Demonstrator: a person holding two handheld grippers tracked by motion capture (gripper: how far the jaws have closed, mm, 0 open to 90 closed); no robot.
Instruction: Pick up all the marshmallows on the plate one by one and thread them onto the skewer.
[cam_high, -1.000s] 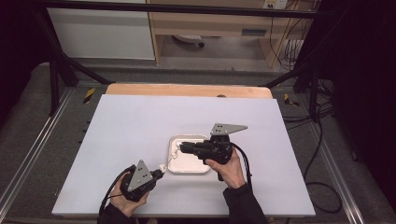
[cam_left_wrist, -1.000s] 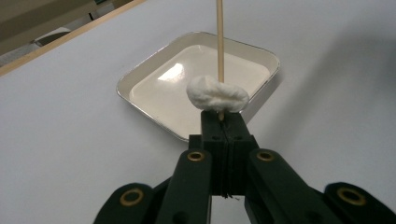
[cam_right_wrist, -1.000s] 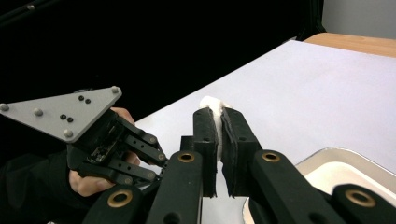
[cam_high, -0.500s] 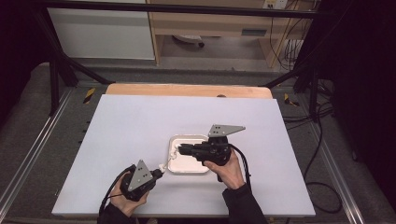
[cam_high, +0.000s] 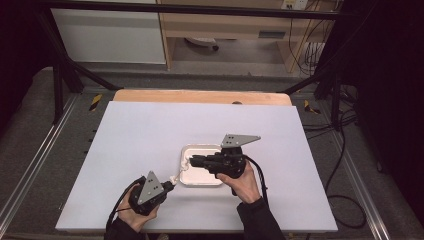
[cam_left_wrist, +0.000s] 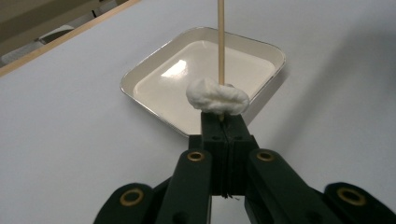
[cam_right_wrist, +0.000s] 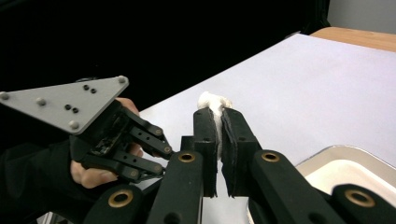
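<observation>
- High view: white tray (cam_high: 200, 176) between both tongs, just ahead of left gripper (cam_high: 169, 185), under right gripper (cam_high: 192, 161).
- Left gripper view: wooden stick (cam_left_wrist: 221, 42) pinched at its base, long axis straight out over tray.
- Cotton wad (cam_left_wrist: 217, 97) touching jaw tips.
- Right gripper view: jaws pressed on white cotton tuft (cam_right_wrist: 212, 101); nearer to tray.
</observation>
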